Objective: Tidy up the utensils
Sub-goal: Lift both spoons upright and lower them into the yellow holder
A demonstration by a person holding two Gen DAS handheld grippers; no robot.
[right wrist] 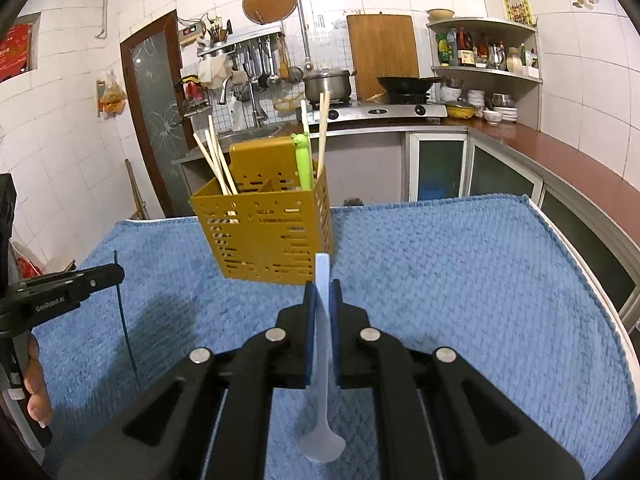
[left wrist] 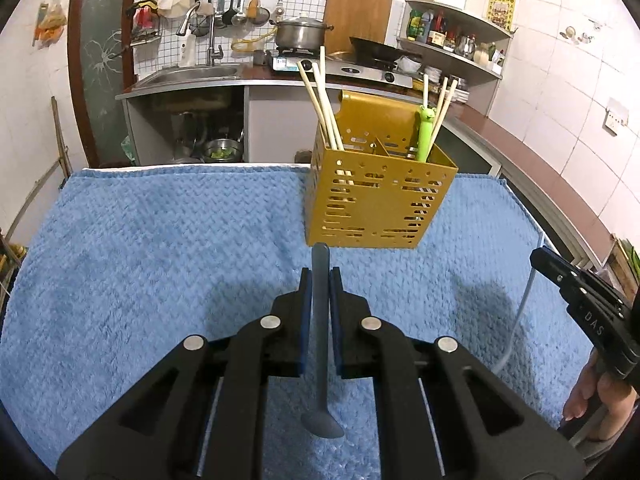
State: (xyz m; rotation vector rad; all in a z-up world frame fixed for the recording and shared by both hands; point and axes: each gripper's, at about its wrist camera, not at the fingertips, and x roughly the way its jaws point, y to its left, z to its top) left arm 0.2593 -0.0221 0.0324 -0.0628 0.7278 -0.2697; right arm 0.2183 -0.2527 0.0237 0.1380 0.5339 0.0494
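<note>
Left gripper (left wrist: 320,280) clamped tight on a dark grey spoon (left wrist: 321,360), handle tip poking out past the fingertips, bowl end hanging low near the camera. Held up above the blue towel (left wrist: 160,260), not touching it.

Right gripper (right wrist: 323,292) clamped the same way on a pale blue spoon (right wrist: 323,360), handle tip forward, bowl end down near the camera. Also up off the towel.

Yellow holder (left wrist: 376,204) with lots of little slots, standing upright on the far part of the towel, just ahead of both grippers. Split into compartments inside. Pale chopsticks (left wrist: 322,108) leaning in the left compartment. Green frog-topped utensil (left wrist: 426,132) standing in the right compartment, with a few more pale sticks beside it.

In the left camera view, right gripper seen at the right edge, gripped by a hand (left wrist: 592,392). In the right camera view, left gripper seen at the left edge, with its thin dark spoon hanging down.

Behind the table, a kitchen counter with a sink (left wrist: 192,74), a steel pot (left wrist: 300,32) and a black wok (left wrist: 380,52) on the stove
</note>
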